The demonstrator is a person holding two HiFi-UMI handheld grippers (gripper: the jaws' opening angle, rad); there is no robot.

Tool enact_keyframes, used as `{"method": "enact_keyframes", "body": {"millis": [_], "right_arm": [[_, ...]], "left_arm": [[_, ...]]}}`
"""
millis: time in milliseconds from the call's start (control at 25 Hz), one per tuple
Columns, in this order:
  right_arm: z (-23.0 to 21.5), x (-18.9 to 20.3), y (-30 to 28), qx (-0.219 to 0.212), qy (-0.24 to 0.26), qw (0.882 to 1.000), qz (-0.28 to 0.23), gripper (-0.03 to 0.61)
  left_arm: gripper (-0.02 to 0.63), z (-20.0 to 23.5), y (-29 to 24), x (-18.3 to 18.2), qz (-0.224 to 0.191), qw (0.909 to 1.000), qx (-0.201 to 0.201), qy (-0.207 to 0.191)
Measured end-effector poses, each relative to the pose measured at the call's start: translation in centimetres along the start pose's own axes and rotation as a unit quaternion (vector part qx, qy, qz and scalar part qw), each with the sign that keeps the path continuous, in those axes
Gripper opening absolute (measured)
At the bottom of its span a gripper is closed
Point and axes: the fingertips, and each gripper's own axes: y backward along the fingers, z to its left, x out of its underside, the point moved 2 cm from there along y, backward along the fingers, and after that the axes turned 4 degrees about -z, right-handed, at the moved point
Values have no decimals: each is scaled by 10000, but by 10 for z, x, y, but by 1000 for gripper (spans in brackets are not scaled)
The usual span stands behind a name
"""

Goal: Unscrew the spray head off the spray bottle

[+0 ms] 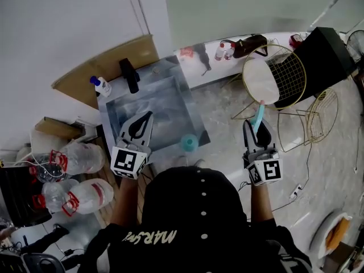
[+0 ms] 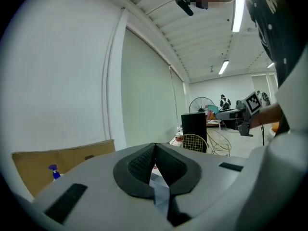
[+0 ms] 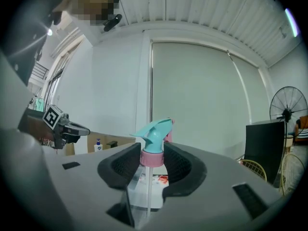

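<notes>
The grey table [image 1: 165, 104] fills the middle of the head view, with pale marbled floor [image 1: 227, 112] to its right. A gold wire chair [image 1: 276, 75] stands beyond the floor patch, and two big water jugs [image 1: 79, 158] lie at lower left.

The person leans over the table's near edge with both bare forearms stretched forward, about shoulder-width apart. Each hand sits behind its gripper's marker cube.

The left gripper [image 1: 149, 114] [image 2: 155, 146] is held over the near left part of the table, pointing ahead and a little to the right. Its jaws are pressed together with nothing between them.

The right gripper [image 1: 257, 127] [image 3: 153, 153] is held off the table's right side, above the floor, pointing ahead. It is at much the same reach as the left one and well apart from it. Its jaws are clamped on the spray head [image 1: 259, 115] [image 3: 156, 131], gripping the pink collar from both sides. The teal nozzle body rises above the pads and points left in the right gripper view. The thin clear dip tube hangs down between the jaws, free of any bottle.

The bottle [image 1: 189, 142] shows from above as a teal round shape. It stands at the table's near right corner, between the two grippers and touched by neither.
</notes>
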Motion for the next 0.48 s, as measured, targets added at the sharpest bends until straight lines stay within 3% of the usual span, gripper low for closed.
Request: {"method": "enact_keyframes", "body": {"millis": [480], "right_arm": [[-1, -2, -2, -53, 62, 10000, -23, 161]], "left_arm": [[25, -3, -10, -5, -101, 9999, -35, -55]]}}
